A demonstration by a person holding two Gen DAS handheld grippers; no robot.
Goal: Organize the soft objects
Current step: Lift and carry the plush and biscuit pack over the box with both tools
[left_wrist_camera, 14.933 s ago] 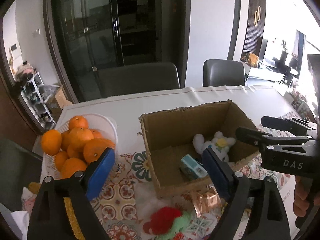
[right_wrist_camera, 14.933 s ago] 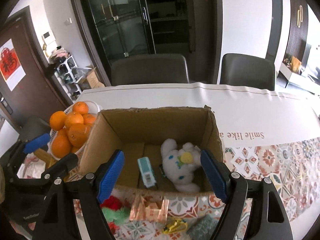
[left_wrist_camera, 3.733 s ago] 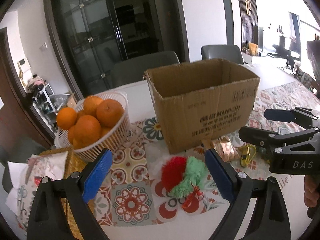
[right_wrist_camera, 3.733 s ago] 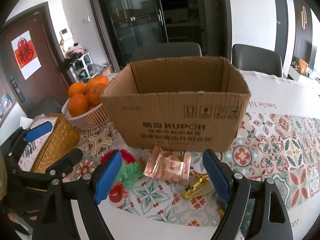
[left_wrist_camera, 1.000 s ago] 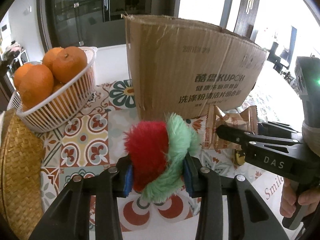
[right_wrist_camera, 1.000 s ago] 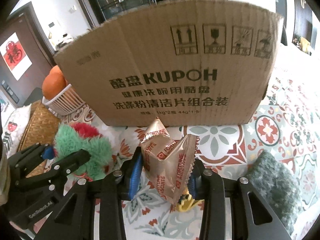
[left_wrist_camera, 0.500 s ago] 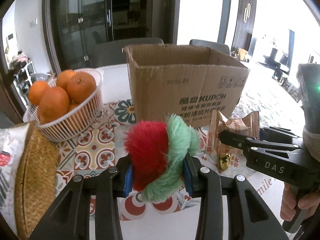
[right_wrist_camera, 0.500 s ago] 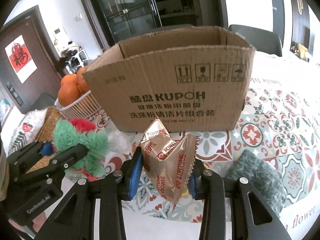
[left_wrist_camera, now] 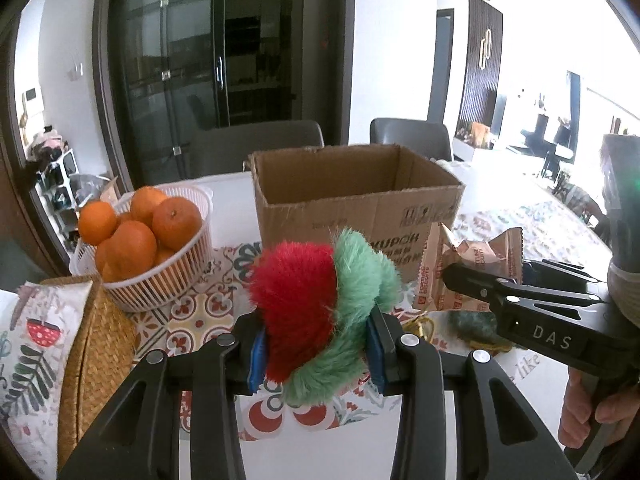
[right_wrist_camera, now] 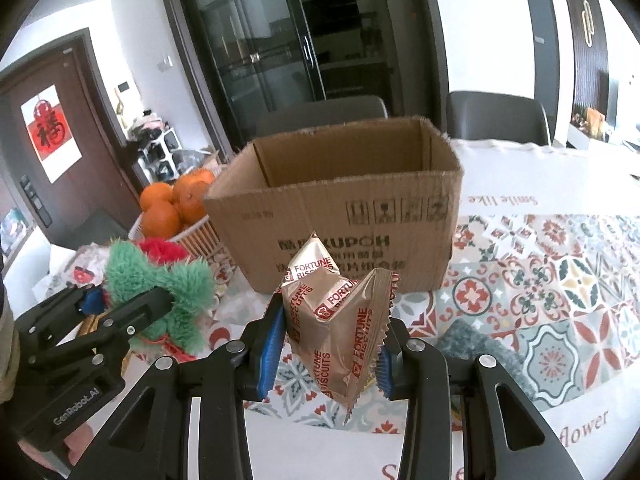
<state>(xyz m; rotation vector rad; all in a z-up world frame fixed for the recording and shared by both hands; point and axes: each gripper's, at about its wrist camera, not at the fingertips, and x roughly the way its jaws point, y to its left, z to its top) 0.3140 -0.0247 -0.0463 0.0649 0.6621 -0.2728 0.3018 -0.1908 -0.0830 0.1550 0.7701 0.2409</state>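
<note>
My left gripper (left_wrist_camera: pixel 316 354) is shut on a fluffy red and green plush toy (left_wrist_camera: pixel 320 312), held above the patterned table. The same plush toy (right_wrist_camera: pixel 160 284) shows at the left of the right wrist view. My right gripper (right_wrist_camera: pixel 326 354) is shut on a shiny gold biscuit packet (right_wrist_camera: pixel 340 320); this biscuit packet (left_wrist_camera: pixel 472 268) also appears at the right of the left wrist view. An open cardboard box (left_wrist_camera: pixel 356 204) stands upright just beyond both grippers, the cardboard box (right_wrist_camera: pixel 340 208) with its top rim about level with the held items. Its inside bottom is hidden.
A white basket of oranges (left_wrist_camera: pixel 148 248) stands left of the box. A woven straw item (left_wrist_camera: pixel 92 356) and a printed cloth (left_wrist_camera: pixel 28 352) lie at the near left. A dark green fuzzy pad (right_wrist_camera: pixel 480 344) and a small yellow item (left_wrist_camera: pixel 420 326) lie on the tablecloth. Two chairs (right_wrist_camera: pixel 496 120) stand behind the table.
Both grippers have risen with the plush toy and the packet, and the box has dropped lower in view so its open top and inner walls now show.
</note>
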